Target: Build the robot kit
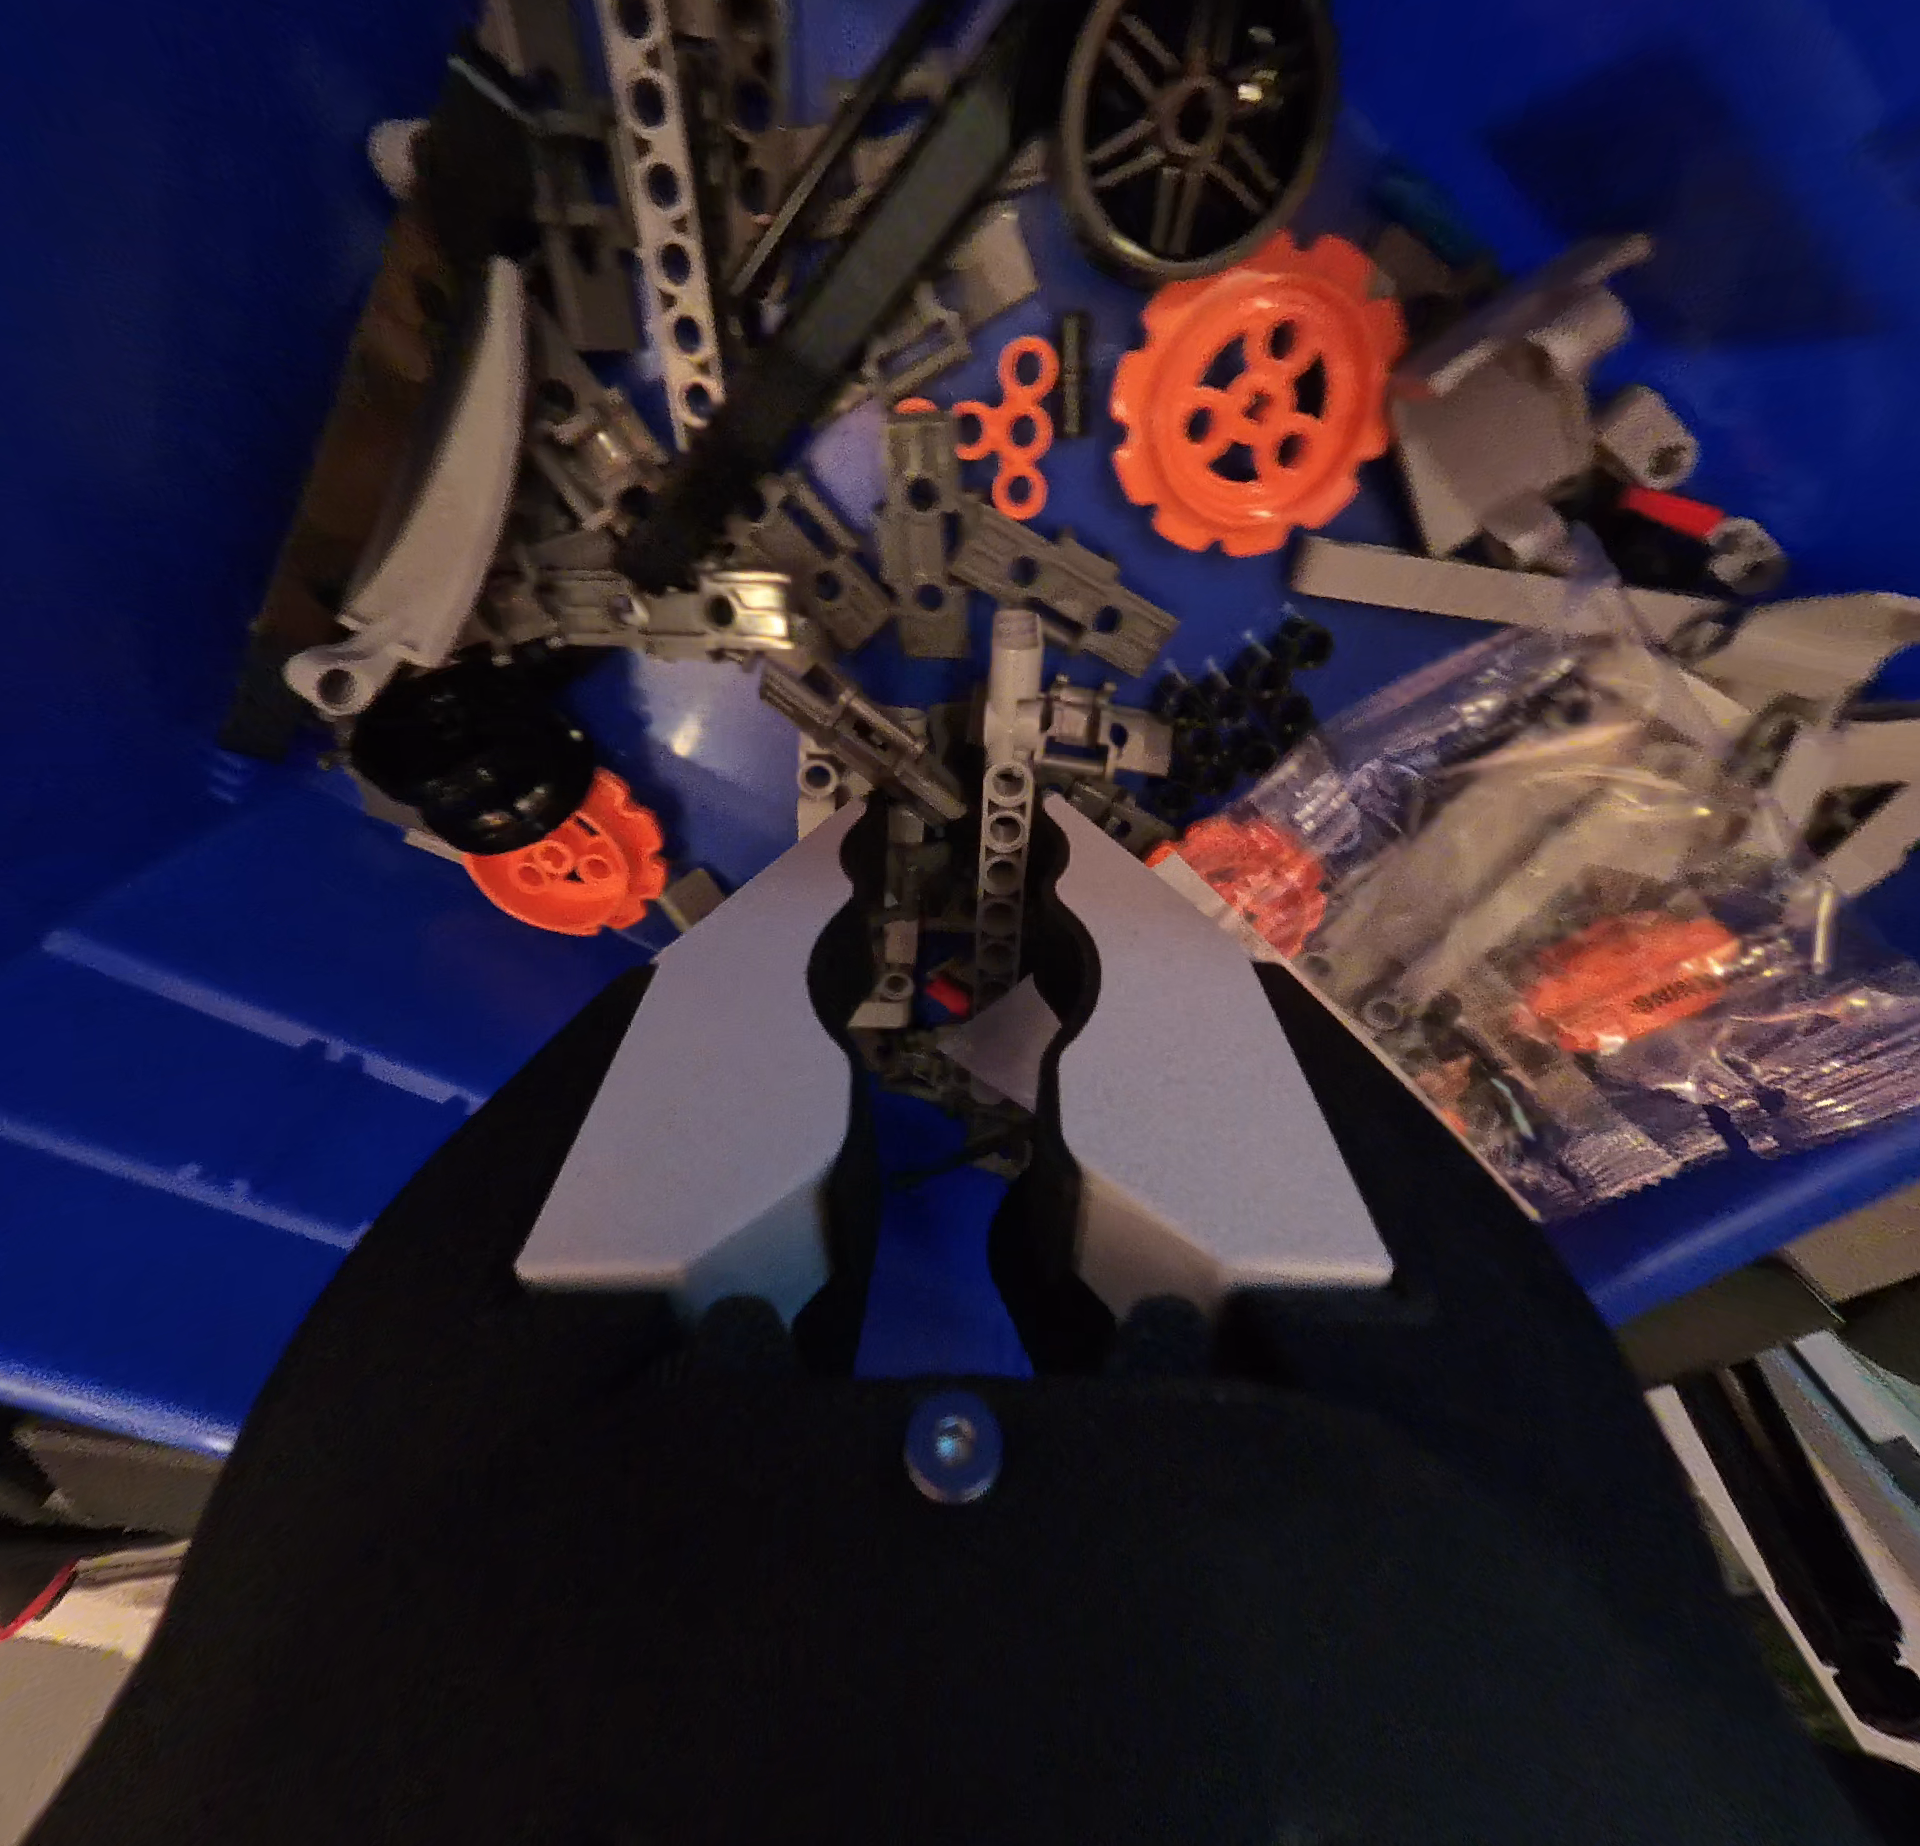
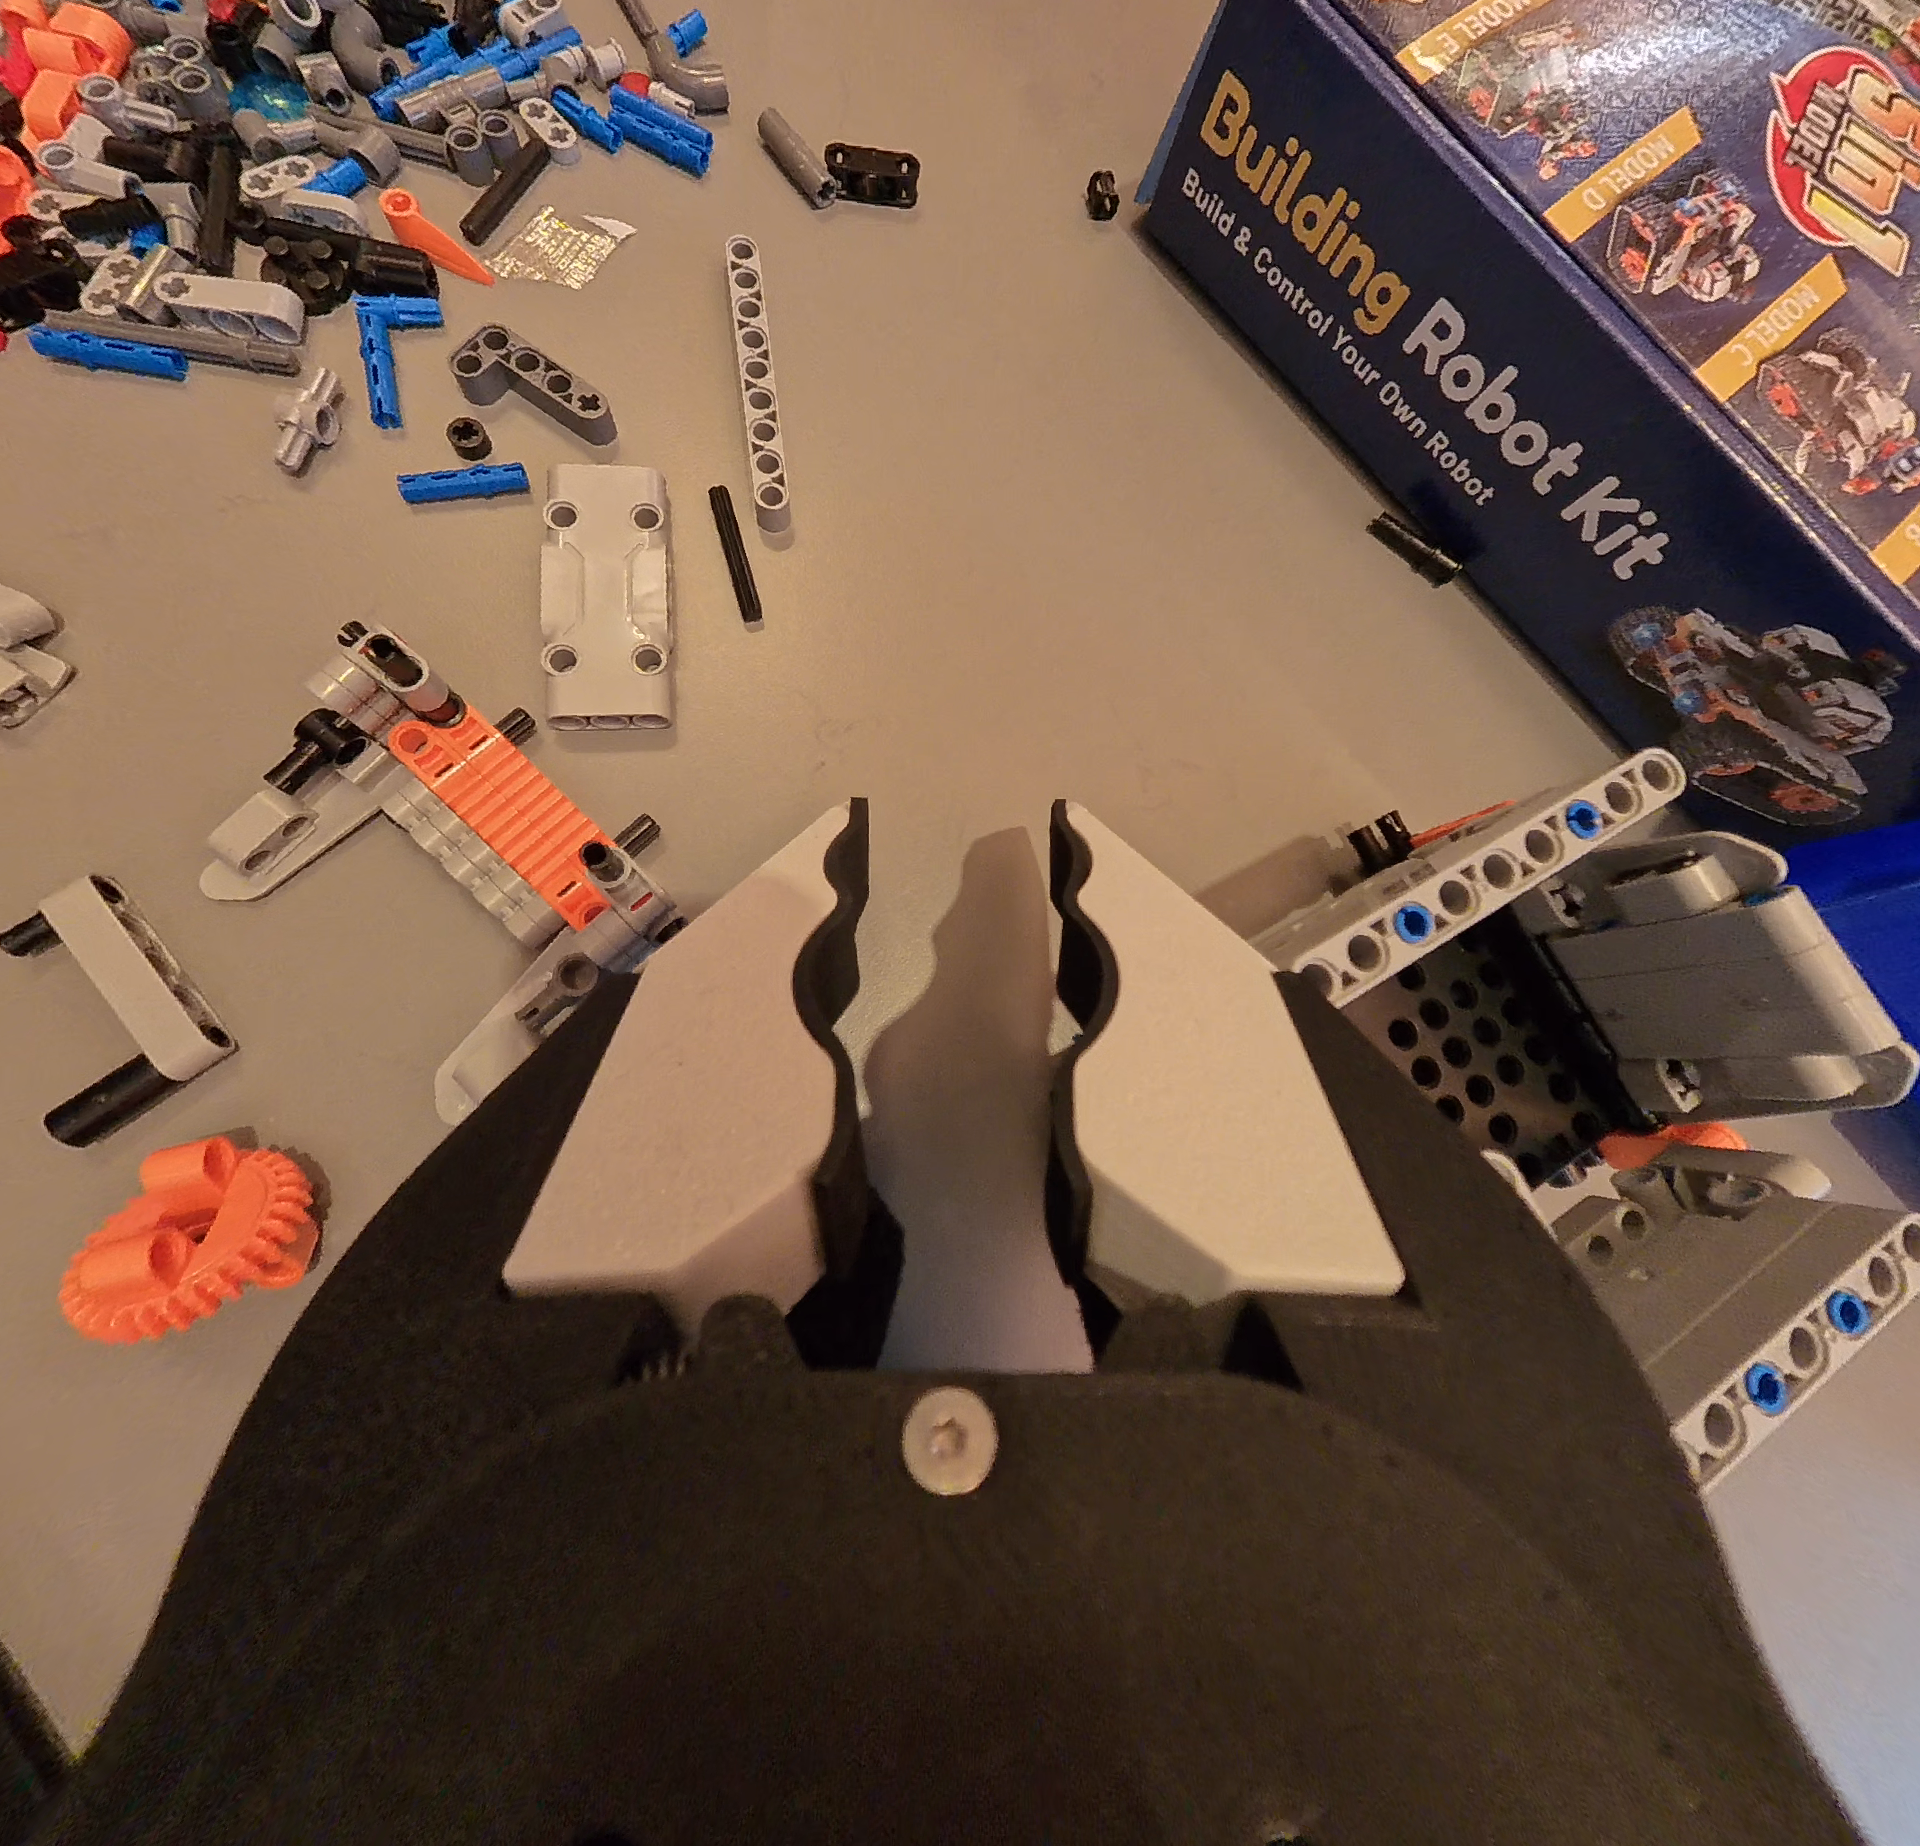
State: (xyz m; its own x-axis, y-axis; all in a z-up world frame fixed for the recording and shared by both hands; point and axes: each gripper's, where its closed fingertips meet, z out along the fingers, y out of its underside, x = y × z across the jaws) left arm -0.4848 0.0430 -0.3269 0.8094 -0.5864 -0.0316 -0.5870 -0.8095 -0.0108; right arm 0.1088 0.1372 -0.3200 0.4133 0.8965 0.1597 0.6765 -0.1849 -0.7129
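Note:
My left gripper (image 1: pixel 954 809) is shut on a grey beam assembly (image 1: pixel 1003 851) and holds it over a blue bin (image 1: pixel 156 1069) of loose parts. Under it lie grey beams, a large orange gear (image 1: pixel 1252 394) and a black spoked wheel (image 1: pixel 1195 103). My right gripper (image 2: pixel 956 807) is open and empty above a grey table (image 2: pixel 1039 549). A partly built grey model (image 2: pixel 1558 986) with blue pins stands just to its right. An orange and grey assembly (image 2: pixel 488 809) lies just to its left.
A clear plastic bag (image 1: pixel 1558 944) of parts lies in the bin at right. On the table are a dark blue kit box (image 2: pixel 1558 238) at far right, a pile of small parts (image 2: pixel 260 103) at far left, a grey panel (image 2: pixel 608 591), a long beam (image 2: pixel 758 383) and an orange gear (image 2: pixel 187 1246). Left tips to right tips: about 60 cm. To the large orange gear (image 1: pixel 1252 394): left tips about 7 cm, right tips about 50 cm. The right gripper is farther from the black spoked wheel (image 1: pixel 1195 103), some 50 cm, than the left, some 10 cm.

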